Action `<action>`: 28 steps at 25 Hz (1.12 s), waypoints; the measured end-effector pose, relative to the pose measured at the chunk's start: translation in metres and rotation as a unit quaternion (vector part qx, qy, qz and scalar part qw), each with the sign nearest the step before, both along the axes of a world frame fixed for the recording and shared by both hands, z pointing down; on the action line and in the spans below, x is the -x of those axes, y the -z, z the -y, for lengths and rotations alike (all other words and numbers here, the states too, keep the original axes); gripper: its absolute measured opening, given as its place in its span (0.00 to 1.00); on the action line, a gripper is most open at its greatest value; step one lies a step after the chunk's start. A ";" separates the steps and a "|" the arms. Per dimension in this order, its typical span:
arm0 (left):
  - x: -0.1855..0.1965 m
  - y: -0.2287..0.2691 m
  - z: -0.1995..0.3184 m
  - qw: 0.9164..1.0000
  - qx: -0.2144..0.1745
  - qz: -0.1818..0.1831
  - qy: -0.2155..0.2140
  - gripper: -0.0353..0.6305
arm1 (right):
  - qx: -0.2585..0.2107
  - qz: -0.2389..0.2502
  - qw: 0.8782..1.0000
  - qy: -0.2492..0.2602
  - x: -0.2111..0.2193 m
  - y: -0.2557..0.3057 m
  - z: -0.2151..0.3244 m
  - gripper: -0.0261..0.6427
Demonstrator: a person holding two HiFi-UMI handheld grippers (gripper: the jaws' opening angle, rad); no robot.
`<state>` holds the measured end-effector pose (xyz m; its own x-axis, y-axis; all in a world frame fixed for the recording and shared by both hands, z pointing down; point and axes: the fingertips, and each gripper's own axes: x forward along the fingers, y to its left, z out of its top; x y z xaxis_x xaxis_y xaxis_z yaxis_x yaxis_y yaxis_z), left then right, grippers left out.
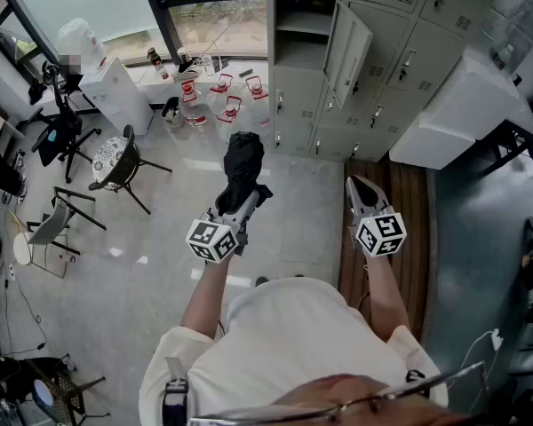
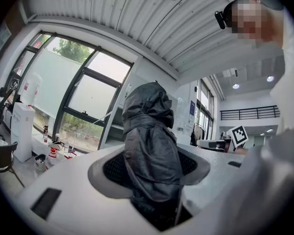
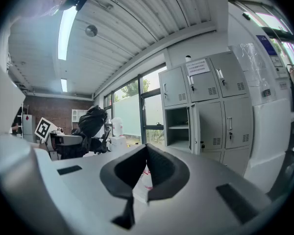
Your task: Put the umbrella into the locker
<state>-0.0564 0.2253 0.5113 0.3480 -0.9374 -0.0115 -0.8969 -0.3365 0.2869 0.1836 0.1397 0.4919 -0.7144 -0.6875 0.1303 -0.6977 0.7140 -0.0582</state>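
The left tongs (image 1: 242, 204) are clamping the folded black umbrella (image 1: 244, 162) upright, well apart from the open locker (image 1: 298, 34), so the carry is calling for steering it top-first past the door (image 1: 348, 50) while the right tongs (image 1: 359, 187) are hanging shut and empty.

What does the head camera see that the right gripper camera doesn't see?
Only the head view shows the shiny floor and the wooden planks by the lockers. Only the right gripper view shows the ceiling light and the brick wall. Both show the black umbrella clamped in the left gripper, the open locker, and the right gripper, shut and empty.
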 end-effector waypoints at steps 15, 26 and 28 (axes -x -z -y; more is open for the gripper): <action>-0.013 0.001 0.001 1.000 0.001 0.000 0.002 0.40 | 0.003 0.010 1.000 0.000 -0.010 -0.001 0.001 0.05; -0.031 0.003 0.003 1.000 0.006 0.001 0.014 0.40 | -0.012 -0.016 1.000 0.011 -0.024 -0.002 0.011 0.05; -0.034 0.006 0.005 1.000 0.003 0.004 0.017 0.40 | -0.015 -0.019 1.000 0.015 -0.026 0.000 0.015 0.05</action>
